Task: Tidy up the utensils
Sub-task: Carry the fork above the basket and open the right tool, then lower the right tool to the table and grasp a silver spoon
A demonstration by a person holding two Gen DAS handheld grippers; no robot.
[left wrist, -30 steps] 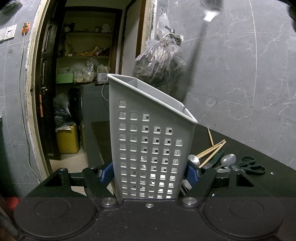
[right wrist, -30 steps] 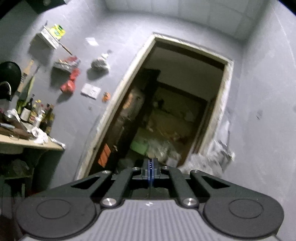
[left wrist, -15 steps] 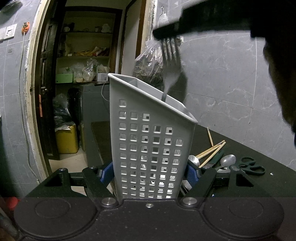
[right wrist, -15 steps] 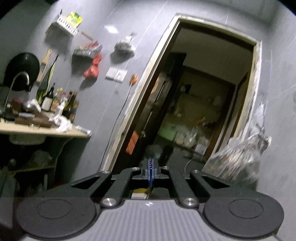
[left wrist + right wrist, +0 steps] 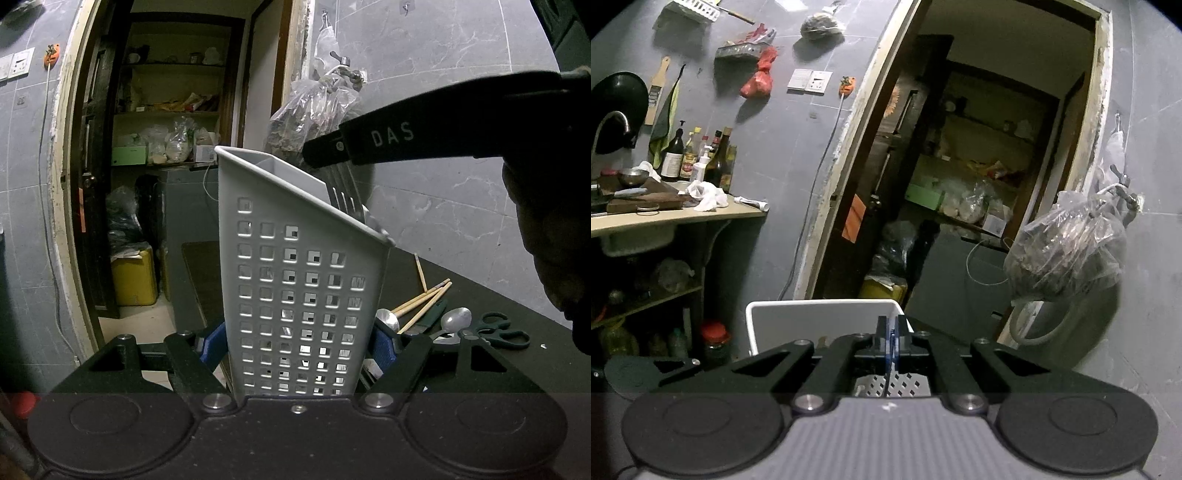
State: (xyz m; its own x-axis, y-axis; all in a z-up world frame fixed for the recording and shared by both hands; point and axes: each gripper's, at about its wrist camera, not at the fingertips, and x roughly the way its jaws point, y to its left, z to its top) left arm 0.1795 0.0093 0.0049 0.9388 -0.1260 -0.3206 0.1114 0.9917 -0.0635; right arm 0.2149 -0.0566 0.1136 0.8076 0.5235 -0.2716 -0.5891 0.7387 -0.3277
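Observation:
A white perforated utensil holder (image 5: 295, 295) stands upright close in front of the left wrist camera. My left gripper (image 5: 297, 343) is shut on its lower part, one blue pad on each side. My right gripper (image 5: 325, 155) reaches in from the right above the holder's rim, shut on a metal fork (image 5: 341, 192). The fork points tines up, and its lower part is hidden inside the holder. In the right wrist view the right gripper (image 5: 891, 332) hangs over the holder's open top (image 5: 812, 304), pads pressed together on the thin fork.
On the black table (image 5: 480, 280) behind the holder lie chopsticks (image 5: 424, 299), two spoons (image 5: 456, 319) and dark green scissors (image 5: 502, 332). A plastic bag (image 5: 314, 114) hangs from a wall tap. A doorway to a storeroom (image 5: 166, 147) opens at the left.
My right gripper has come down from above with the fork, and the fork's handle has sunk into the holder. The left gripper and the holder have stayed still.

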